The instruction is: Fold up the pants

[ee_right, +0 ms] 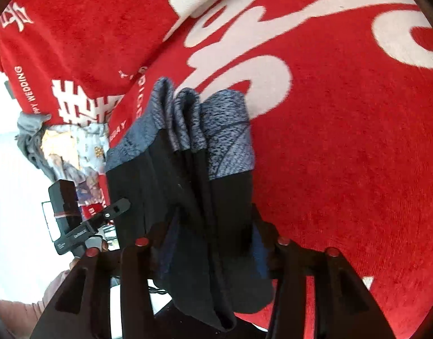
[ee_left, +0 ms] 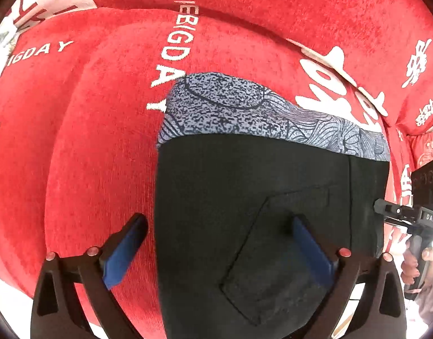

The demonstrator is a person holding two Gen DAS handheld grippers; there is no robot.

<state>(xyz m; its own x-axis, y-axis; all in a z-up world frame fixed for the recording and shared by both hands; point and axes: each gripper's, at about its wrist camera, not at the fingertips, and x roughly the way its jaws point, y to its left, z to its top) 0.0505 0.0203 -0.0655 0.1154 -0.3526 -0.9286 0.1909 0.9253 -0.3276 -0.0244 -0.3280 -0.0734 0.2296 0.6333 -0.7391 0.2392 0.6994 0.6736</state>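
Note:
Black pants (ee_left: 244,197) with a grey patterned waistband (ee_left: 244,110) lie on a red cover. In the left wrist view my left gripper (ee_left: 216,226) is open; its left finger is over the red cover, its right finger over the back pocket (ee_left: 273,254), straddling the pants' left edge. In the right wrist view my right gripper (ee_right: 208,234) is shut on a bunched fold of the black pants (ee_right: 188,183), lifted with the waistband (ee_right: 225,130) hanging ahead. The right gripper's body shows at the left wrist view's right edge (ee_left: 408,214).
The red plush cover (ee_left: 89,141) with white lettering spans the sofa seat and back (ee_right: 343,155). A pile of grey and printed fabric (ee_right: 69,152) lies beyond the sofa's end. The other handheld gripper (ee_right: 83,226) shows at left in the right wrist view.

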